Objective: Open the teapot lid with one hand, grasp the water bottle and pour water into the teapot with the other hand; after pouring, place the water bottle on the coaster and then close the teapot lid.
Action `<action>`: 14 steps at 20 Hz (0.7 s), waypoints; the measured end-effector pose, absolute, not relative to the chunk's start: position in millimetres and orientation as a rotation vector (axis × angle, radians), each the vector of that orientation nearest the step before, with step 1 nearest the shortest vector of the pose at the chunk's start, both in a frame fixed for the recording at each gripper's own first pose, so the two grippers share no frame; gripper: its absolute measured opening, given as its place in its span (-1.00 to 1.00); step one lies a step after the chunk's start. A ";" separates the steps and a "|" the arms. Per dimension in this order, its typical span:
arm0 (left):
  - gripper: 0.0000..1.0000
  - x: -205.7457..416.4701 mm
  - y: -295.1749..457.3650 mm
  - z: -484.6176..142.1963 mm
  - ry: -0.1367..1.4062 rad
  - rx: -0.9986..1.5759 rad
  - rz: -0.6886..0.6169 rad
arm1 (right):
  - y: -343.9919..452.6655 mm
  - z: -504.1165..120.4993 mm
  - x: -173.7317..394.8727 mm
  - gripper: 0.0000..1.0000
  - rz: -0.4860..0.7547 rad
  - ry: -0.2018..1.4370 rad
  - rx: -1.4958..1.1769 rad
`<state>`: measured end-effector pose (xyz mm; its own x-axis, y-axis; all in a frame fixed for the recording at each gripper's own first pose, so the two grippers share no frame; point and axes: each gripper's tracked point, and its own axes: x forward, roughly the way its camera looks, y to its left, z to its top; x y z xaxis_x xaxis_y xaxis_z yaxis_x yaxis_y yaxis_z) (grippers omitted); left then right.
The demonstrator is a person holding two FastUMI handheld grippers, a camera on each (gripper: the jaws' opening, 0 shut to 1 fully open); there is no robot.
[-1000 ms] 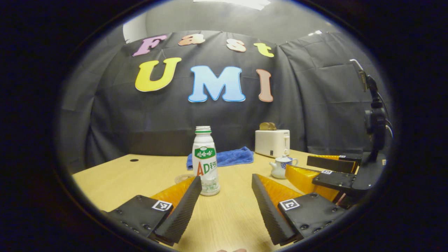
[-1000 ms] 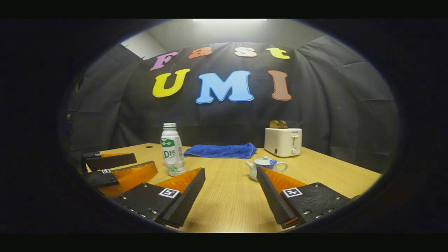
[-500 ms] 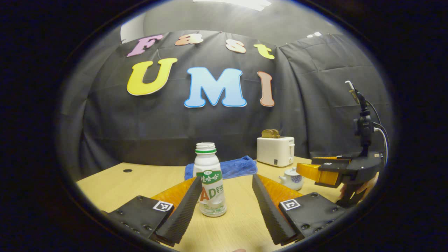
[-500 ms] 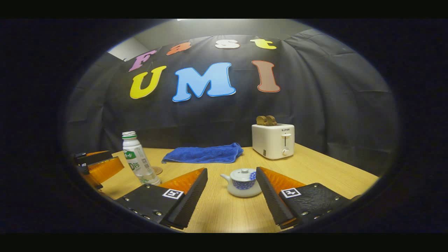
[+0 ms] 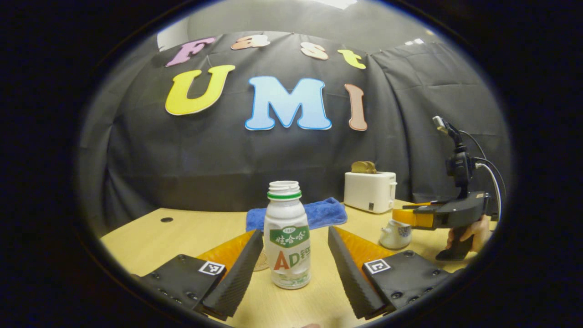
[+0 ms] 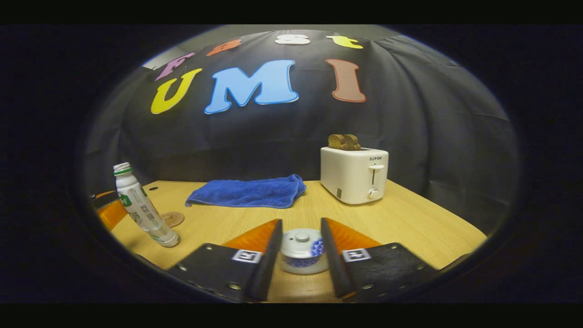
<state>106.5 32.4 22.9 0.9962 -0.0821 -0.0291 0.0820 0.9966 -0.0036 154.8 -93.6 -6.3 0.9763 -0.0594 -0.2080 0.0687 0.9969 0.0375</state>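
Note:
The white water bottle [image 5: 287,241] with a green label stands upright on the table, between the fingers of my left gripper [image 5: 295,231], which is open and touches neither side. A round coaster [image 5: 261,262] peeks out just left of the bottle. My right gripper [image 6: 300,222] is open but narrowed, its fingers flanking the small white-and-blue teapot [image 6: 301,253] at the height of the lid [image 6: 302,237]. In the left gripper view the right gripper [image 5: 426,216], held by a hand [image 5: 476,234], hovers over the teapot [image 5: 395,233]. The right gripper view has the bottle [image 6: 142,208] and coaster [image 6: 172,218] at far left.
A white toaster [image 6: 354,175] with bread in it stands at the back right of the wooden table [image 6: 410,218]. A blue cloth [image 6: 246,191] lies at the back middle. The toaster [image 5: 369,191] and cloth [image 5: 324,212] sit behind the bottle.
My left gripper has moved up to the bottle, which now stands between its fingers. My right gripper swung over to the teapot, and its fingers have narrowed around the lid.

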 end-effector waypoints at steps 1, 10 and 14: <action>1.00 107.0 34.0 22.2 0.034 -0.001 -0.081 | -92.7 -10.2 156.1 -0.92 -0.062 0.222 0.040; 1.00 109.5 30.9 14.8 0.052 0.009 -0.085 | -91.1 2.3 154.5 -0.98 -0.018 0.175 0.060; 1.00 111.2 27.4 11.3 0.053 0.006 -0.093 | -88.9 34.5 142.3 -1.00 -0.007 0.070 0.047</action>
<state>111.2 27.4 11.3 0.9942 -0.0931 -0.0534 0.0934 0.9956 0.0037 142.3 -88.9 34.5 0.9975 -0.0050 -0.0698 0.0083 0.9989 0.0467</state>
